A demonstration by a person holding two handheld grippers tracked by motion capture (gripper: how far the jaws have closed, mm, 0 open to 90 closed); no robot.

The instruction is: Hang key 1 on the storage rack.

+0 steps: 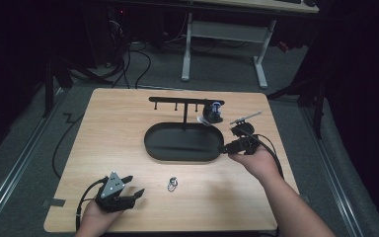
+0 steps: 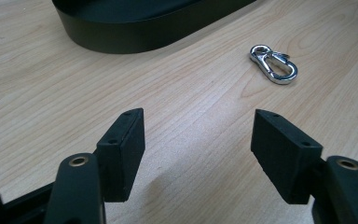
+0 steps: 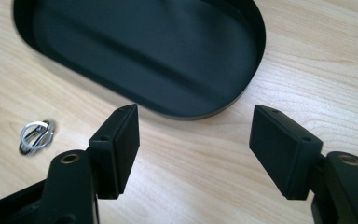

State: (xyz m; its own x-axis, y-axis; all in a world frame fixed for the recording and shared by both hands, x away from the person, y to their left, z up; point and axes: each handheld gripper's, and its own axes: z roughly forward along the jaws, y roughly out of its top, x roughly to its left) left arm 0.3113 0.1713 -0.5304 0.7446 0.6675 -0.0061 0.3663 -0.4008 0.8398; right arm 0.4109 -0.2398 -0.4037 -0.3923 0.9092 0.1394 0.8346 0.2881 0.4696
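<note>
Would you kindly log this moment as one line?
left gripper: open, empty | right gripper: open, empty, at tray rim | clip: on table, untouched

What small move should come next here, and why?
Probably the left tongs should ease forward to the clip: they stand open and empty, and the clip lies loose on the table just ahead of them, short of the tray.

The table [image 2: 51,93] is pale wood with a smooth, faintly satin grain. The oval tray [image 3: 144,51] looks like matt black metal or plastic. The snap hook [image 2: 273,64] is shiny polished metal. Both grippers' pads [image 3: 279,149] are dull black plastic
</note>
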